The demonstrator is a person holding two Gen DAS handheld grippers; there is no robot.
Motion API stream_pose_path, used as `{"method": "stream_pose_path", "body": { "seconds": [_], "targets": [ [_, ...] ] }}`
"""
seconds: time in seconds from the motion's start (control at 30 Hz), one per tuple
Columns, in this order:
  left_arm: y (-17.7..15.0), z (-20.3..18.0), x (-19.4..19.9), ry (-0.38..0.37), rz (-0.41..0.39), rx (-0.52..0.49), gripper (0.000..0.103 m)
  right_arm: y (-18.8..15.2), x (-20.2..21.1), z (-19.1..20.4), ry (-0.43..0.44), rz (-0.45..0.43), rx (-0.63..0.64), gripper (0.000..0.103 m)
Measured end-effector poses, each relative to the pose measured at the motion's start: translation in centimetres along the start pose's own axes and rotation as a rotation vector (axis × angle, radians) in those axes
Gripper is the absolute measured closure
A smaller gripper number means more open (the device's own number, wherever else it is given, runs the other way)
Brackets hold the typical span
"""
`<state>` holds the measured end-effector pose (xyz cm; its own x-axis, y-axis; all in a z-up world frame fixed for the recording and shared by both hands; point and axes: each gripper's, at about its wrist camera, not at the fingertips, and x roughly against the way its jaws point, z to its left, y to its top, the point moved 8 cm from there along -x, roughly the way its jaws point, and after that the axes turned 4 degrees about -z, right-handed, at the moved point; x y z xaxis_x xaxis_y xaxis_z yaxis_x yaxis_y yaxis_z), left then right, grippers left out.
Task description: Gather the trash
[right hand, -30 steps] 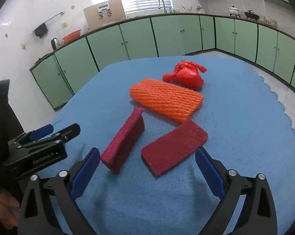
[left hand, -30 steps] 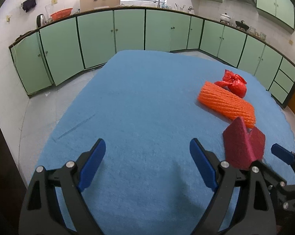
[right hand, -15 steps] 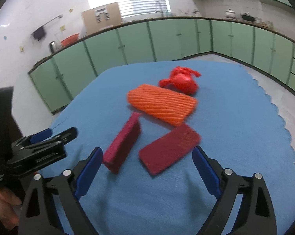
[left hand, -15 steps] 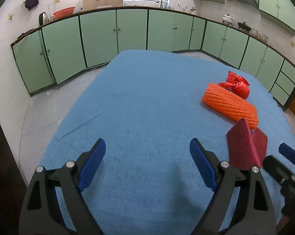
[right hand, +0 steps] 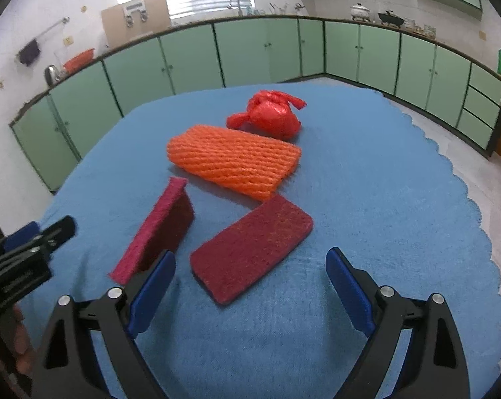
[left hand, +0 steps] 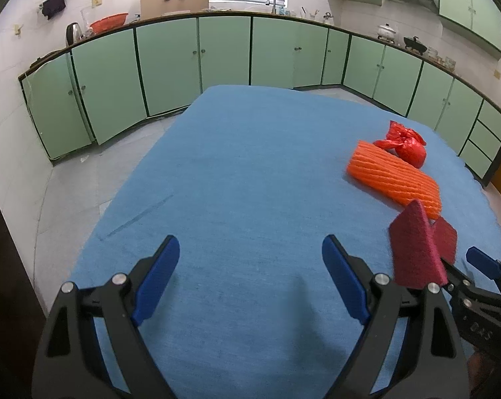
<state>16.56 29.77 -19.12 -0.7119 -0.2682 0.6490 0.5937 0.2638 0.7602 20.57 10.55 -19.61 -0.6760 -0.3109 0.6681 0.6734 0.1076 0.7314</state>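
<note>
Cloth (right hand: 366, 199), blue, perhaps towelling, covers table amid green kitchen cabinets (right hand: 243, 53).

Bare blue cloth (left hand: 243, 173) leftward; upright maroon pad (right hand: 155, 229) crowding right hand-held gripper (right hand: 250, 286).

Left claw (left hand: 247, 279) and right claw (right hand: 250, 282) both gape, empty

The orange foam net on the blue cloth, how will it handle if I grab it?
The orange foam net looks puffy and open-meshed, so it is probably very light and will squash between the pads. It lies flat and long, so it may droop at both ends and seems unlikely to roll.
</note>
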Motion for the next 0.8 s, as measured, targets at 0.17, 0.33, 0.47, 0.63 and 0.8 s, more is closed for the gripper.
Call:
{"method": "stream_pose_path", "body": {
  "seconds": [0.17, 0.33, 0.47, 0.63, 0.8],
  "targets": [
    [-0.1, 0.4, -0.3, 0.004, 0.008, 0.009, 0.018, -0.4, -0.5, -0.2, -0.020, 0.030, 0.007, 0.014],
    [-0.3, -0.3, -0.4, -0.007, 0.011, 0.003, 0.018, -0.9, 0.4, -1.7, -0.039, 0.037, 0.034, 0.013],
    [-0.4, -1.0, -0.4, -0.019, 0.011, -0.003, 0.018, -1.0, 1.9, -2.8, -0.068, 0.017, 0.060, 0.012],
    [-0.3, -1.6, -0.3, -0.029, 0.009, -0.010, 0.018, -1.0, 2.7, -3.4, -0.095, 0.028, 0.067, 0.012],
    [-0.3, -1.7, -0.1, -0.033, 0.008, -0.008, 0.018, -1.6, 3.5, -4.5, -0.122, 0.038, 0.060, 0.012]
  ]
}}
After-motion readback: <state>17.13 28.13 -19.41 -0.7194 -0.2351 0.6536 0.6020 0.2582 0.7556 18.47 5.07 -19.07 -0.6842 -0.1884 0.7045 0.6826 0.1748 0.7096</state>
